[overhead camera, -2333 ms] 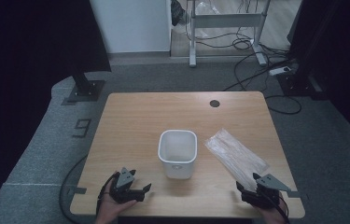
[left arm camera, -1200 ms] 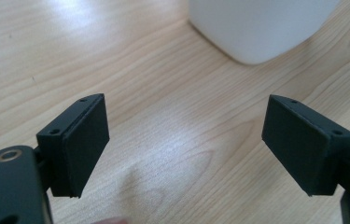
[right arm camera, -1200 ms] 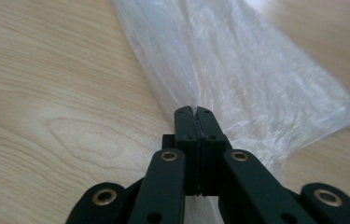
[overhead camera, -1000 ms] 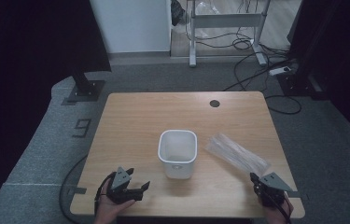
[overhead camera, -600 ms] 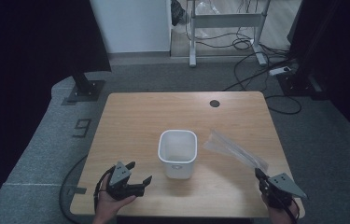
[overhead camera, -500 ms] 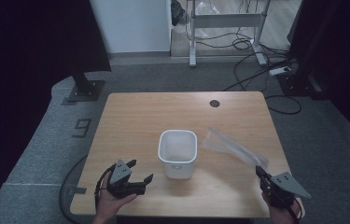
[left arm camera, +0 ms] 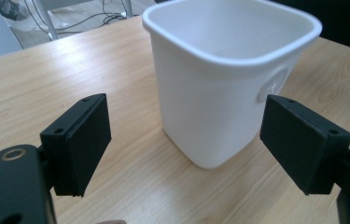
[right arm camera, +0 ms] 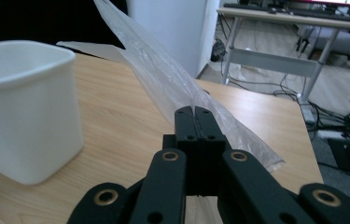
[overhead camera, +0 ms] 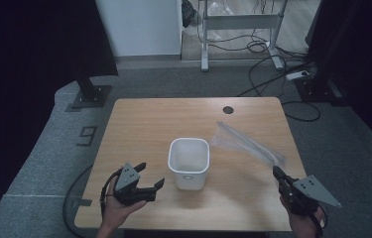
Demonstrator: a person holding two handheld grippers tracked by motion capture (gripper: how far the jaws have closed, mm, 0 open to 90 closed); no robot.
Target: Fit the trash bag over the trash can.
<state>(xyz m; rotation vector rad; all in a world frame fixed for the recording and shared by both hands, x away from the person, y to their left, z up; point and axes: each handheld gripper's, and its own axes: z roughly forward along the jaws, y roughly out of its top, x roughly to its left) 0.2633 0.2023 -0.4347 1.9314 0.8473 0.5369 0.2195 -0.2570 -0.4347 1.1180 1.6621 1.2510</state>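
A white plastic bin (overhead camera: 188, 162) stands upright in the middle of the wooden table (overhead camera: 149, 124). My left gripper (overhead camera: 150, 174) hovers just left of it, open, with the bin's near corner (left arm camera: 224, 79) in front of its jaws and no pad touching. My right gripper (overhead camera: 276, 171) is at the front right, shut on one end of a clear plastic bag (overhead camera: 245, 144). The bag slants up and away from the jaws, lifted off the tabletop. In the right gripper view the bag (right arm camera: 163, 74) rises from the pinched tips (right arm camera: 194, 109), with the bin (right arm camera: 23, 112) to the left.
A round cable hole (overhead camera: 228, 109) sits near the table's far edge. Beyond the table are a white desk frame (overhead camera: 238, 22), floor cables (overhead camera: 292, 94) and a black stand base (overhead camera: 92, 94). A number marker (overhead camera: 87, 135) lies on the floor at left.
Both hands have risen. The right gripper has pulled its end of the bag up, so the bag now hangs clear of the table. The left gripper stays open beside the bin.
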